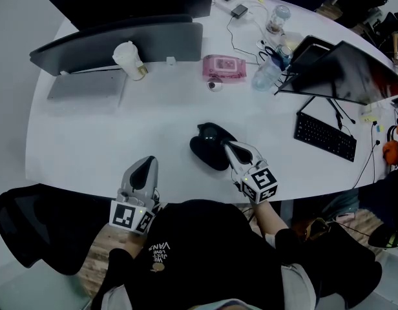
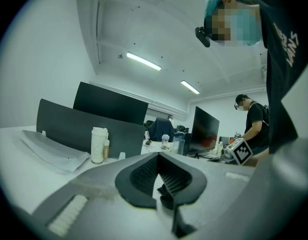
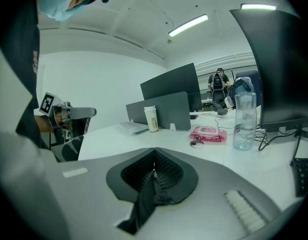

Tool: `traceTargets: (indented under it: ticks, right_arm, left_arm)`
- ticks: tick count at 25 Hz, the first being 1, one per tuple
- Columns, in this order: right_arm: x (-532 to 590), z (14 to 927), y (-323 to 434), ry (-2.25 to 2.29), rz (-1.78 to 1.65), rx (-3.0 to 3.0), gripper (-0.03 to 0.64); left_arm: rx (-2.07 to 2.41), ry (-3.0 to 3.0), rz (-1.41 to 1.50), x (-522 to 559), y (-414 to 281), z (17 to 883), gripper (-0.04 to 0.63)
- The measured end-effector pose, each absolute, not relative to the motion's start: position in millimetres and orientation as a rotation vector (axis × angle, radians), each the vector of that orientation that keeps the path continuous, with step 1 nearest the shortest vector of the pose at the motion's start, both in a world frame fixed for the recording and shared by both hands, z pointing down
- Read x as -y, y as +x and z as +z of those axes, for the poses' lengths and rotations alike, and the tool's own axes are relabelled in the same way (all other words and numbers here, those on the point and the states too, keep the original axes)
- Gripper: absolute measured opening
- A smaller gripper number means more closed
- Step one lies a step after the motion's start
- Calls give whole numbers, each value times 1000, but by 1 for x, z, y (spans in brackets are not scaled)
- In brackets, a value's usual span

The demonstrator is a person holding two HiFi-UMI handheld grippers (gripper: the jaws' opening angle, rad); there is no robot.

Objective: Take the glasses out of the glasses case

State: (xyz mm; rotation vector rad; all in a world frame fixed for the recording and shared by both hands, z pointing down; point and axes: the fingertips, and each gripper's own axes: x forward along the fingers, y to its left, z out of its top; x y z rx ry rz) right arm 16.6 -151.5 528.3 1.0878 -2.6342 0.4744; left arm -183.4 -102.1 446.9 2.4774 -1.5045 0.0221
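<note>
The black glasses case (image 1: 207,152) lies on the white table (image 1: 121,134) near its front edge; I see no glasses. My right gripper (image 1: 229,146) hovers over the case's right side with its tips above it and its jaws together. In the right gripper view the jaws (image 3: 154,153) meet and hide the case. My left gripper (image 1: 147,163) rests at the table's front edge, left of the case and apart from it. Its jaws (image 2: 158,155) are shut on nothing. The left gripper (image 3: 69,115) also shows in the right gripper view.
A paper cup (image 1: 128,60), a grey laptop (image 1: 88,86) and dark monitor backs (image 1: 121,34) stand at the back left. A pink wipes pack (image 1: 223,66), plastic bottles (image 1: 266,76), cables, a keyboard (image 1: 325,136) and a screen (image 1: 354,73) fill the right. Another person (image 2: 254,121) stands beyond.
</note>
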Motion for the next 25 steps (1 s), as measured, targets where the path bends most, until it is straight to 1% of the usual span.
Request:
traceTargets:
  ticks: [12, 22, 25]
  right_arm:
    - [163, 574, 3, 991, 453, 2523, 6]
    - [171, 604, -1, 925, 411, 2435, 44]
    - [174, 611, -3, 898, 387, 2413, 46]
  left_arm:
    - [1498, 2458, 30, 112, -195, 456, 2]
    - [1494, 2442, 36, 118, -202, 462, 1]
    - [1495, 2436, 37, 119, -204, 464, 2]
